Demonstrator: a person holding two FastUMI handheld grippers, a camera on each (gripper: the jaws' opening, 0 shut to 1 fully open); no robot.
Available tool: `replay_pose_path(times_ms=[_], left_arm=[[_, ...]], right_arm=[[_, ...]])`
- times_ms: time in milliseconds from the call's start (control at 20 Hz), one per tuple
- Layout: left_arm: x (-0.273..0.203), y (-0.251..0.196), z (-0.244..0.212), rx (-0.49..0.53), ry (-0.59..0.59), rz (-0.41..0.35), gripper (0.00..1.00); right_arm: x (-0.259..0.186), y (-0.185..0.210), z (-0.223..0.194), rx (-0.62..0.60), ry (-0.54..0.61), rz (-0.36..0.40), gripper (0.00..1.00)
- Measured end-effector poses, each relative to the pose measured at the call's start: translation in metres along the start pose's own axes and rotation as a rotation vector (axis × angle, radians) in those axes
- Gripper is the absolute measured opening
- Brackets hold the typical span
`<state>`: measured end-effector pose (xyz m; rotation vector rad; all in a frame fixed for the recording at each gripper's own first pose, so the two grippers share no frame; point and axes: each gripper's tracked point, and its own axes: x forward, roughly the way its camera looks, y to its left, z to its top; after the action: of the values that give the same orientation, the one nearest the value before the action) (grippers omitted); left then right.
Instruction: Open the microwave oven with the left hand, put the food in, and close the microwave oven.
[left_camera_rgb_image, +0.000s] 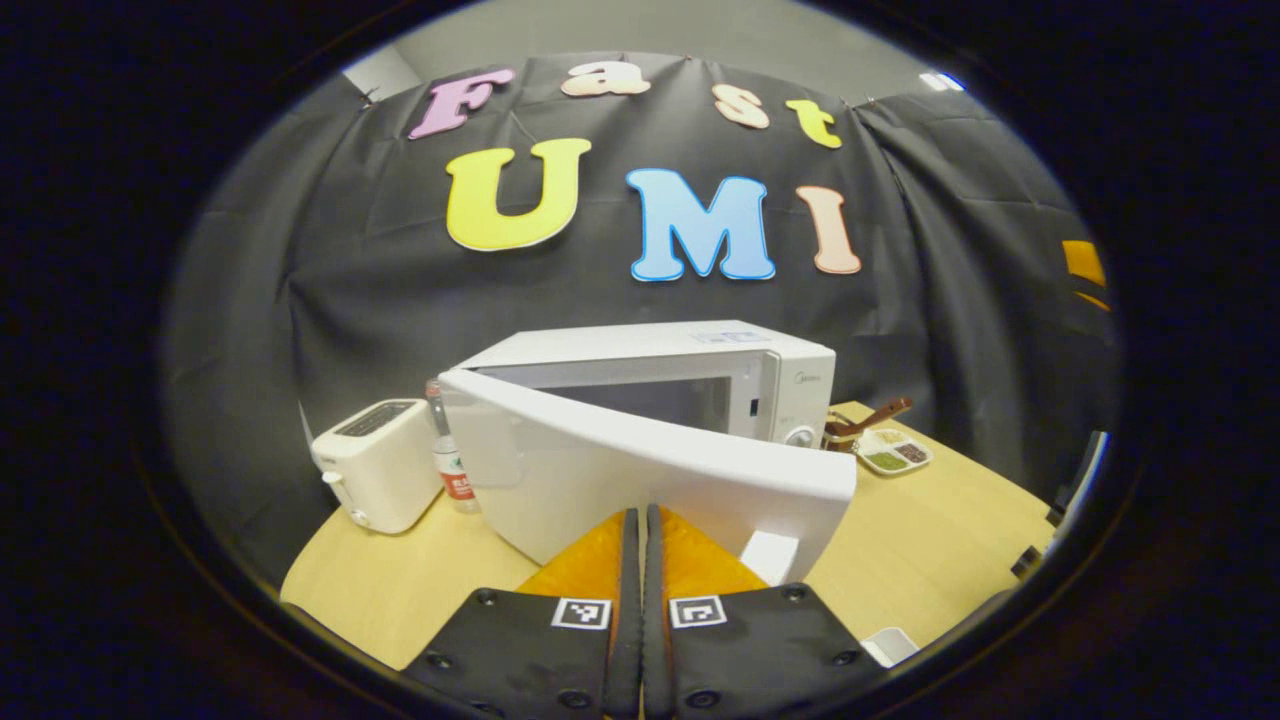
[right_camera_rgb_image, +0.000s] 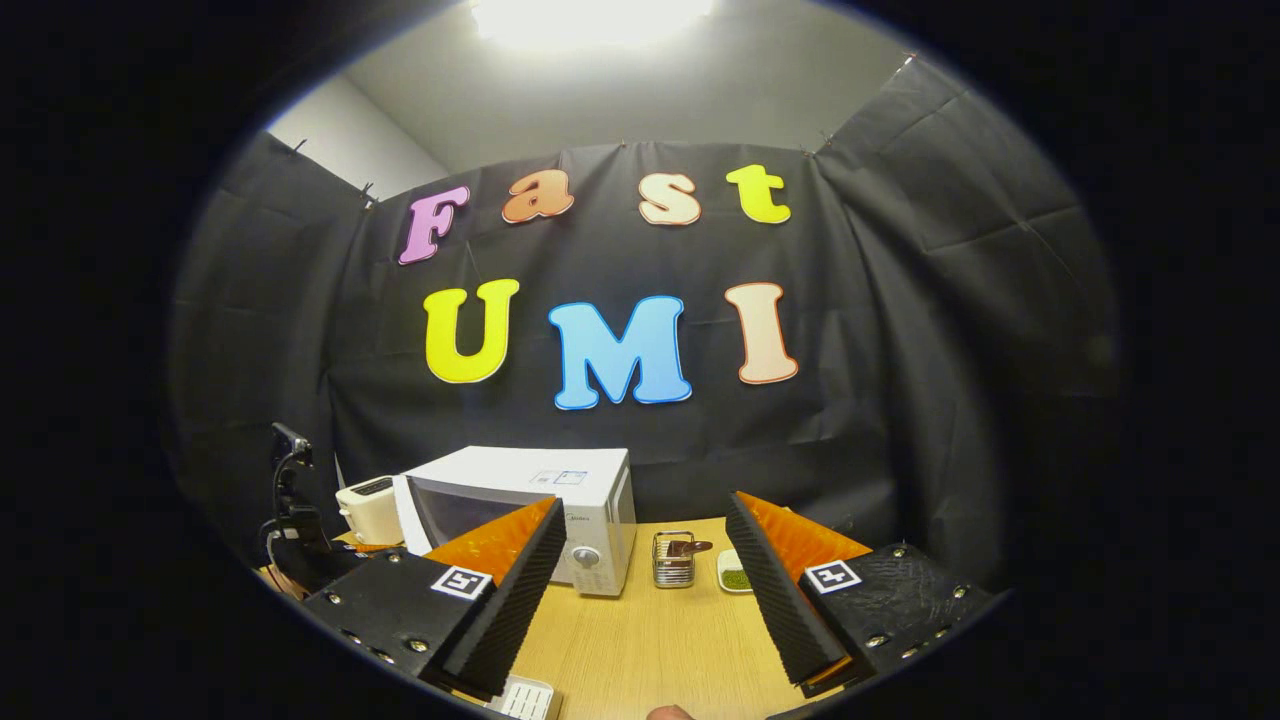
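left gripper (left_camera_rgb_image: 640, 520) sits right at the door (left_camera_rgb_image: 640, 480), fingers pressed together with nothing visibly between them. looks like it's working the door's near edge rather than pinching anything, though whether it's actually touching, i can't tell. the door is swung partway out, hinged on the left, its free edge reaching toward the camera, and that makes sense: it has to clear the opening before anything goes in.

right gripper (right_camera_rgb_image: 640, 585) hangs back over the table (right_camera_rgb_image: 650, 640), jaws spread wide and empty. my read, it's waiting its turn for the food.

the microwave (left_camera_rgb_image: 700, 375) is white and boxy, cavity showing behind the door, a dial low on the right panel. it sits mid-table, toaster (left_camera_rgb_image: 378, 462) and a bottle (left_camera_rgb_image: 450, 460) to its left, a small dish (left_camera_rgb_image: 892, 452) to its right.
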<state>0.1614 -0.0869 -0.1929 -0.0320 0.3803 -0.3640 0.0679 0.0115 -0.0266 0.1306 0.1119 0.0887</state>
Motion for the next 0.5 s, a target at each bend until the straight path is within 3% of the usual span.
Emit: replay_pose_path(times_ms=[500], left_arm=[[0.075, -0.018, 0.018, 0.022, -0.003, -0.108, 0.07]], right_arm=[[0.016, -0.010, -0.012, 0.014, 0.026, -0.118, 0.98]])
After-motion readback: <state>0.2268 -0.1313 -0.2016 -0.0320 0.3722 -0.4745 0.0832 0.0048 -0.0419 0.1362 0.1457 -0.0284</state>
